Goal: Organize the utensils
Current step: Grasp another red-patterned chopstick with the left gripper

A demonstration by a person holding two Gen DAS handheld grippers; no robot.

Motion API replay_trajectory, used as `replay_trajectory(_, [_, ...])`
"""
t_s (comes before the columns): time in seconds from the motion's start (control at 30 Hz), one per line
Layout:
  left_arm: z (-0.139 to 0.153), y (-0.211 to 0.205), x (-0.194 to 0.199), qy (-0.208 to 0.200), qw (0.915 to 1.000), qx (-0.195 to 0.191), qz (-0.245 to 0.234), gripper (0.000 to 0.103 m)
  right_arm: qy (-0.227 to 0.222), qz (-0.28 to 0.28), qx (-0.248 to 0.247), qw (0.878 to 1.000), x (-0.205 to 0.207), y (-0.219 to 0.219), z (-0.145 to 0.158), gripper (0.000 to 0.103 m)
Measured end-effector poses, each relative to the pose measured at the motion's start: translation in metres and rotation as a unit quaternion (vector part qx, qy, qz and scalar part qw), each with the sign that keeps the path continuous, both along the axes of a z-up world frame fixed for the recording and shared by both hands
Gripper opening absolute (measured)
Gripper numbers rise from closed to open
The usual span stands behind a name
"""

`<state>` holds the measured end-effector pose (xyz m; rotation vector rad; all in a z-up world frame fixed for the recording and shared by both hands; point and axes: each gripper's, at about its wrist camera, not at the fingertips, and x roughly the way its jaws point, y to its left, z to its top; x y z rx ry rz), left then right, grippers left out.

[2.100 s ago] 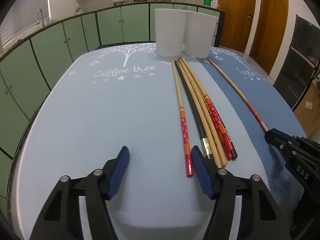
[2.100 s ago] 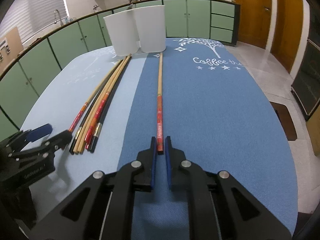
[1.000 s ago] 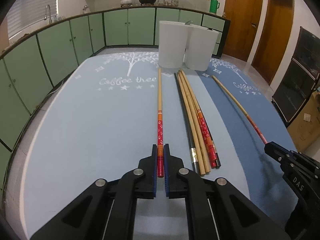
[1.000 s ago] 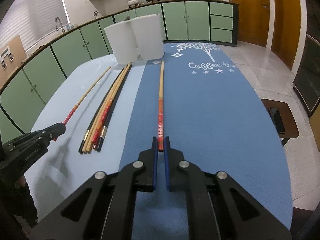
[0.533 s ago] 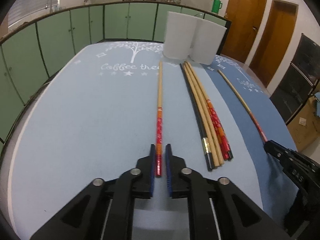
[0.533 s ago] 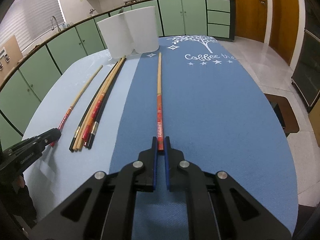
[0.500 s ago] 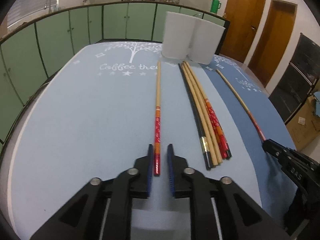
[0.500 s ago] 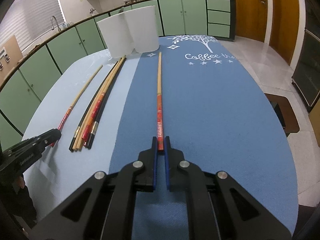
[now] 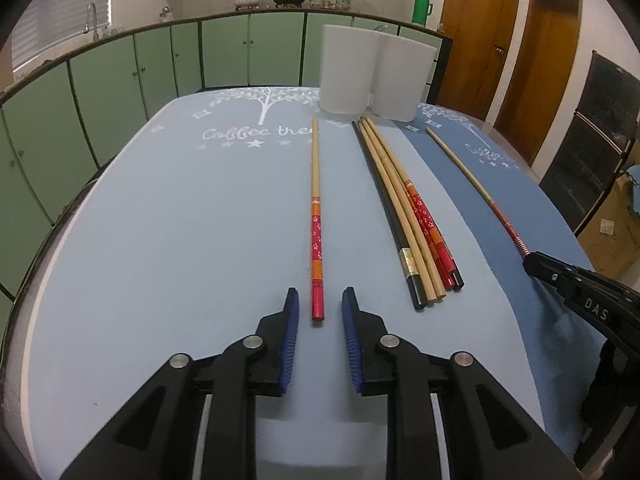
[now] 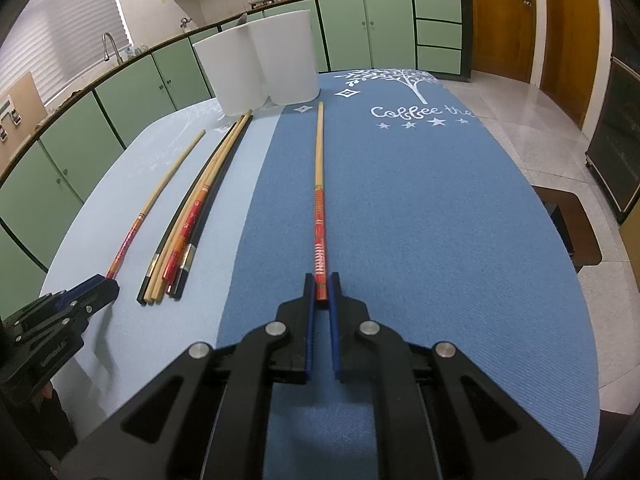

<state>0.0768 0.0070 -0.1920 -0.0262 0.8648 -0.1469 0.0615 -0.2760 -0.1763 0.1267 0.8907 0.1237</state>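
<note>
My left gripper [image 9: 319, 308] has its jaws opening; a red-ended bamboo chopstick [image 9: 316, 208] lies flat on the light blue mat [image 9: 160, 240] with its end between the blue pads [image 9: 290, 336], untouched. A bundle of several chopsticks [image 9: 404, 208] lies just to its right. In the right wrist view my right gripper [image 10: 321, 288] is shut on the red end of another chopstick [image 10: 319, 184], which stretches over the dark blue mat [image 10: 440, 220]. Two white containers [image 10: 236, 76] [image 10: 286, 60] stand at the far end. The left gripper [image 10: 100, 286] shows at lower left.
Green cabinets ring the table on the left and far sides. Wooden doors stand at the right. In the left wrist view the right gripper [image 9: 536, 264] sits at the right edge, holding its chopstick [image 9: 472, 176]. The table's rounded edges fall off on both sides.
The left jaws, shut on the red-ended chopstick a second ago, have parted and the chopstick now rests on the mat. The right gripper has kept its grip and its place.
</note>
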Motion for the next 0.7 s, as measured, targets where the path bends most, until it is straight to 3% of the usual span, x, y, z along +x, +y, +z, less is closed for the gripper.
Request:
replay_trajectory(0.17, [0.001, 0.000, 0.000, -0.002, 0.9999, 0.007, 0.009, 0.006, -0.002, 0.000, -0.005, 1.000, 0.000, 0.001, 0.000, 0.006])
replay_trajectory(0.37, [0.012, 0.002, 0.002, 0.000, 0.9999, -0.003, 0.012, 0.006, -0.004, 0.001, -0.005, 1.000, -0.001, 0.002, 0.005, 0.005])
replay_trajectory(0.7, [0.084, 0.003, -0.006, -0.060, 0.9981, 0.005, 0.009, 0.006, -0.057, 0.009, -0.015, 0.998, -0.008, -0.001, 0.064, 0.005])
